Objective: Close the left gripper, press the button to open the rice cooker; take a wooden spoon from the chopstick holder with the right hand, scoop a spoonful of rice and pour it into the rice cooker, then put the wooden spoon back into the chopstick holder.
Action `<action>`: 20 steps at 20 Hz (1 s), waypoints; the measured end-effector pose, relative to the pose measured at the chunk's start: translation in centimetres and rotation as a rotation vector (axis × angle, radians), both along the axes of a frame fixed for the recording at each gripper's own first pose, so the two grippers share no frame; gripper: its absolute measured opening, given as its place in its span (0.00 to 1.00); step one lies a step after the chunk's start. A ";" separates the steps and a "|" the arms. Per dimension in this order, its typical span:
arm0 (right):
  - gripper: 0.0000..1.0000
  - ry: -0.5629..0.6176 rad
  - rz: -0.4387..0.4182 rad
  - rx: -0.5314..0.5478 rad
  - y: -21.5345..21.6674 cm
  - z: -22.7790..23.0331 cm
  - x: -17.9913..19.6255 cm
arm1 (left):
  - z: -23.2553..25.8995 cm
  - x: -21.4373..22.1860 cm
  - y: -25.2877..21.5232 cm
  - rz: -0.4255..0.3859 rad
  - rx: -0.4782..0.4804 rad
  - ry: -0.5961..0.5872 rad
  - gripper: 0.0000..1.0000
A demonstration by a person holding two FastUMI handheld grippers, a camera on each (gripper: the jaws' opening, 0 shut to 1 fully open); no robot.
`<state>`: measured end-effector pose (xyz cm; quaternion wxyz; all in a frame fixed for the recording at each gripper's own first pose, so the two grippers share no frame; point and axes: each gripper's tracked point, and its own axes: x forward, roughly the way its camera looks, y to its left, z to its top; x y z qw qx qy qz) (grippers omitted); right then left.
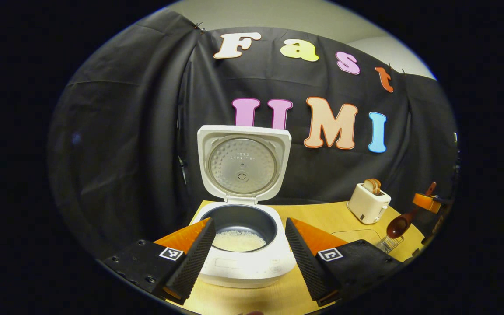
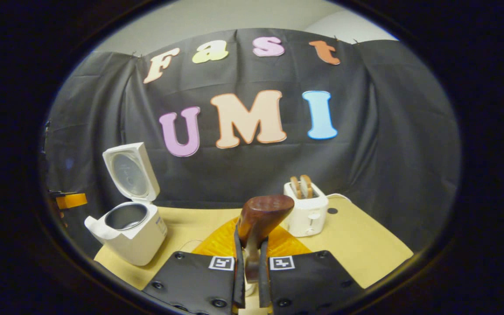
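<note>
The rice cooker [image 1: 245, 245] stood on the wooden table [image 1: 322, 214] with its lid [image 1: 243, 164] swung fully up, and a shallow layer of white rice [image 1: 239, 240] lay in the dark inner pot. In the left gripper view, the left gripper [image 1: 248, 245] hung in front of the cooker with its 2 ribbed fingers [image 1: 197, 258] spread wide, 1 on each side of the pot, gripping nothing.

The right gripper [image 2: 250, 267] was clamped on the handle of the wooden spoon [image 2: 260, 216], both fingers pressing it, and the brown bowl of the spoon rose between them, tilted slightly right. From the left gripper view the spoon [image 1: 398, 225] appeared at the far right of the table, hanging over a clear container [image 1: 390, 243] that was probably the chopstick holder, though the edge of the picture is too warped to be sure.

A white toaster [image 2: 306, 210] with 2 slices of bread [image 2: 301, 186] sat behind the spoon, well apart from the cooker [image 2: 129, 232] at the left.
</note>
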<state>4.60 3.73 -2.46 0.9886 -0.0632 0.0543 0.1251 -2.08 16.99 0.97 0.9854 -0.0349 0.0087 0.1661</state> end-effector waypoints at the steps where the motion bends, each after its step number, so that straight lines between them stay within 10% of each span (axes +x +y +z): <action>1: 0.15 0.014 0.017 -0.016 0.4 -0.4 -0.2 | -0.1 0.0 0.4 -0.002 0.003 0.003 0.95; 11: 0.15 0.108 0.067 -0.253 0.1 -3.7 -0.4 | -1.1 -1.2 3.0 -0.030 0.020 0.026 0.95; 20: 0.15 0.260 0.029 -0.055 2.7 -5.6 -2.6 | -2.0 -1.6 4.8 -0.055 -0.003 0.030 0.95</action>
